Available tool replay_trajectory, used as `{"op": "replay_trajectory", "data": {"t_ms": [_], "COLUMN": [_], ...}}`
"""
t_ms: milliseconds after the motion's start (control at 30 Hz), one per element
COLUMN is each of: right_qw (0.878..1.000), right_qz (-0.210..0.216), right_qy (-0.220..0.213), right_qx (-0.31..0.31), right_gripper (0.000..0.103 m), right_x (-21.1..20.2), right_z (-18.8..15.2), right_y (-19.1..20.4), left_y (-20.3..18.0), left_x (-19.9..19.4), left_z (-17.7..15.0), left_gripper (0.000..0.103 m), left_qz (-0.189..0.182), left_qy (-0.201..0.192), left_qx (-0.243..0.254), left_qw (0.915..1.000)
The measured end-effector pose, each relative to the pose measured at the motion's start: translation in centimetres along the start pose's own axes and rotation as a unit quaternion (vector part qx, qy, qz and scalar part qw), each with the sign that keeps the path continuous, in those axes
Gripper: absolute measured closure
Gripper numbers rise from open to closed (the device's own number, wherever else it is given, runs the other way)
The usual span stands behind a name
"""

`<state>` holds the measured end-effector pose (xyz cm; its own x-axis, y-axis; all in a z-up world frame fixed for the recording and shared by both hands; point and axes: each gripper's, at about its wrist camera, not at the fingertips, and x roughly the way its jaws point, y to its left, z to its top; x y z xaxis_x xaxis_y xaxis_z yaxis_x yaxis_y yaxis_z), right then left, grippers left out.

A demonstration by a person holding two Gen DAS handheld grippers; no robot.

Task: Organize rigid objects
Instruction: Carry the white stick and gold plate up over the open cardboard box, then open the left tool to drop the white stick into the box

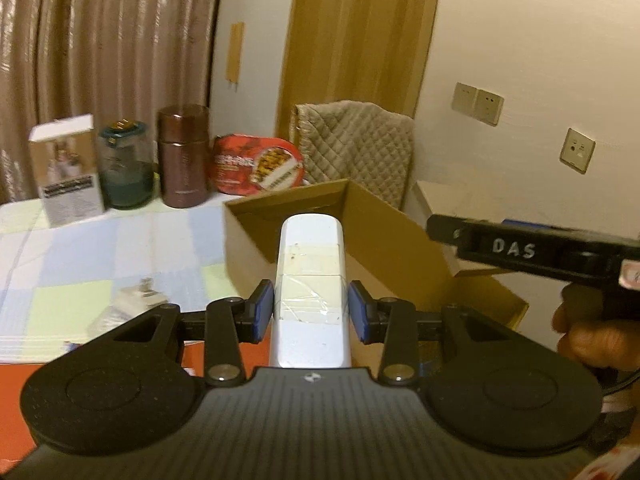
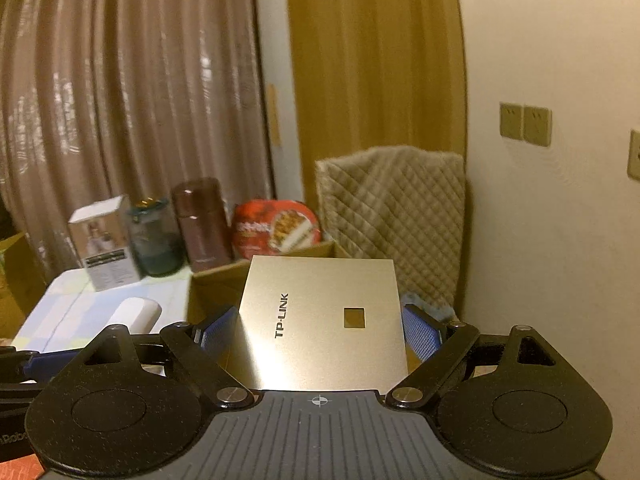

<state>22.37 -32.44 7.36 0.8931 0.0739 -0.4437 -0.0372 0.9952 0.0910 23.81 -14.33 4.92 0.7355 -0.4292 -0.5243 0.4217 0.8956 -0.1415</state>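
The left gripper (image 1: 311, 312) was clamped on a white taped device (image 1: 310, 280), held before the cardboard box (image 1: 256, 216) at twelve o'clock. The right gripper (image 2: 320, 330) was clamped on a TP-LINK panel (image 2: 320, 320), with the box beyond it at twelve o'clock.

Each camera sat on its gripper, looking forward and slightly down along the fingers, close over the table's (image 1: 80, 248) near edge. Both views shared the cardboard box (image 1: 400, 236), far-side containers (image 2: 200, 228), curtain (image 2: 120, 100) and wall.
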Motion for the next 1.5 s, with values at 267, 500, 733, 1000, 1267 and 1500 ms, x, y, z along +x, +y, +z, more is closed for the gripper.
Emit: {"op": "replay_trajectory", "data": {"t_ms": [267, 500, 733, 1000, 1267, 1500], "right_qw": [0.999, 0.997, 0.996, 0.995, 0.995, 0.995], "right_qz": [-0.028, -0.042, -0.049, -0.049, -0.048, -0.048], "right_qy": [0.037, 0.060, 0.071, 0.077, 0.082, 0.083], "right_qx": [0.026, 0.036, 0.031, 0.027, 0.028, 0.027], "right_gripper": [0.018, 0.018, 0.018, 0.018, 0.018, 0.018], "right_x": [2.8, 4.6, 5.2, 5.5, 5.6, 5.6], "right_z": [-0.5, -1.0, -1.3, -1.5, -1.6, -1.7], "right_y": [-3.2, -4.3, -4.5, -4.3, -4.3, -4.3], "left_y": [-1.3, -1.8, -1.7, -1.9, -1.8, -1.5], "left_x": [4.4, 7.6, 10.1, 10.7, 11.0, 11.2], "left_z": [1.4, 2.3, 2.1, 1.7, 1.4, 1.3], "left_gripper": [0.068, 0.068, 0.068, 0.068, 0.068, 0.068], "left_qz": [-0.023, -0.034, -0.028, -0.032, -0.032, -0.032], "left_qy": [0.019, 0.033, 0.051, 0.059, 0.064, 0.065], "left_qx": [0.002, 0.002, 0.001, -0.005, -0.011, -0.017], "left_qw": [0.9995, 0.9989, 0.9983, 0.9977, 0.9974, 0.9972]}}
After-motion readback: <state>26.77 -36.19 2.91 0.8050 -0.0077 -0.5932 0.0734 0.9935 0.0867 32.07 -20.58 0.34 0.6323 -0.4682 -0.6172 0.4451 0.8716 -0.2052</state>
